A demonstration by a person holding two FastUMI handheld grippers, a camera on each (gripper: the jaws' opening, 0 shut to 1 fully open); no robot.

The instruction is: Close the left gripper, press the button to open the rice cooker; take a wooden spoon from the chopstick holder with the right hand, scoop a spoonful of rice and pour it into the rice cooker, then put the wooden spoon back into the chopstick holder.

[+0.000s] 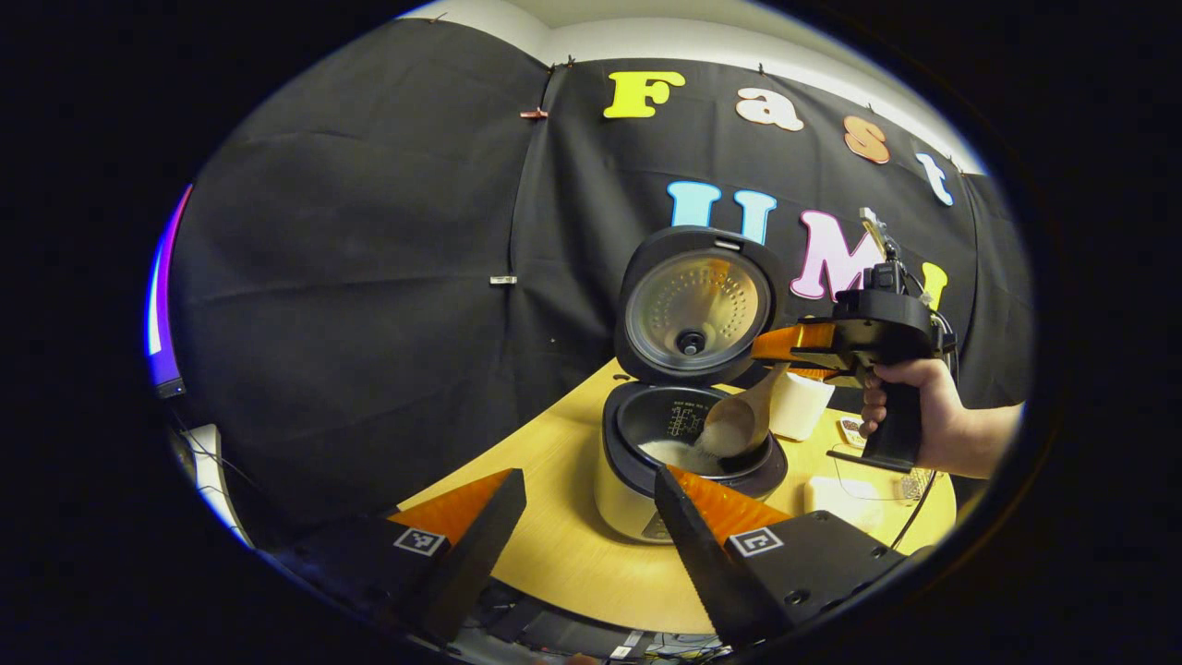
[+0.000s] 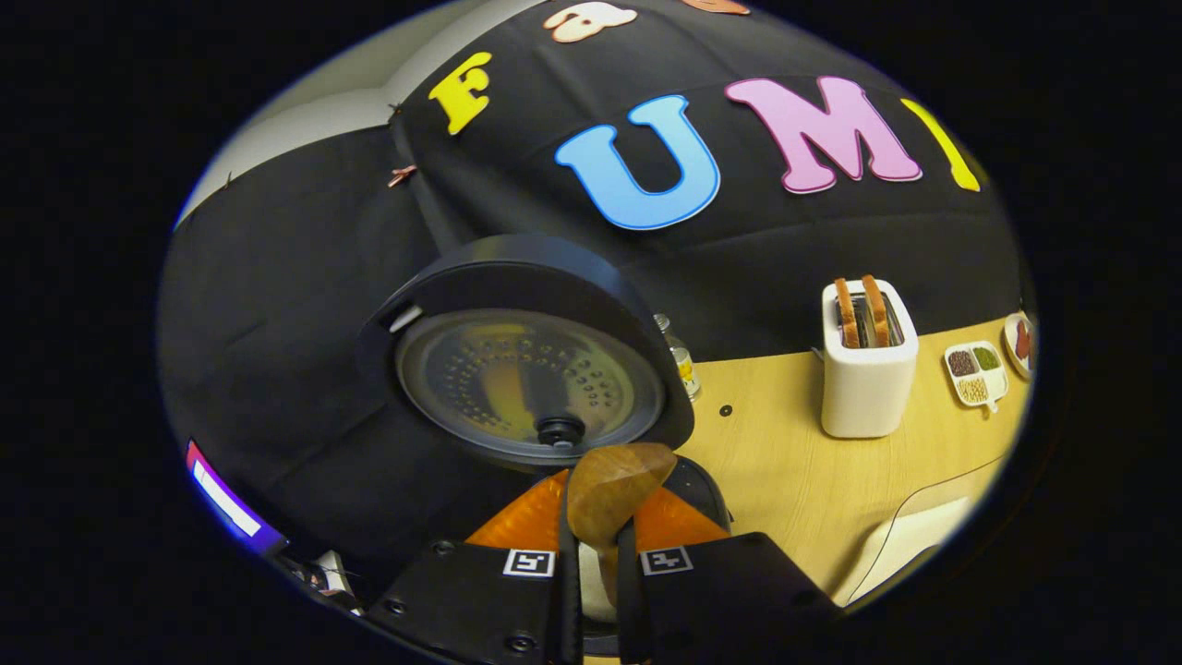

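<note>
Tipping wooden spoon (image 1: pixel 739 420) clamped in right tongs (image 2: pixel 598 554) over rice cooker (image 1: pixel 646 462), left tongs (image 1: pixel 582 526) wide apart, toaster (image 2: pixel 866 369) beside.

The wooden spoon (image 2: pixel 611 494) hides the rice cooker's pot in the right gripper view; tray (image 2: pixel 977 373) contents too small to tell.

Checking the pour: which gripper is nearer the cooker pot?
Right. The right gripper holds the spoon tipped over the pot, just above its rim. The left gripper sits open, back from the cooker at the table's near edge.
</note>
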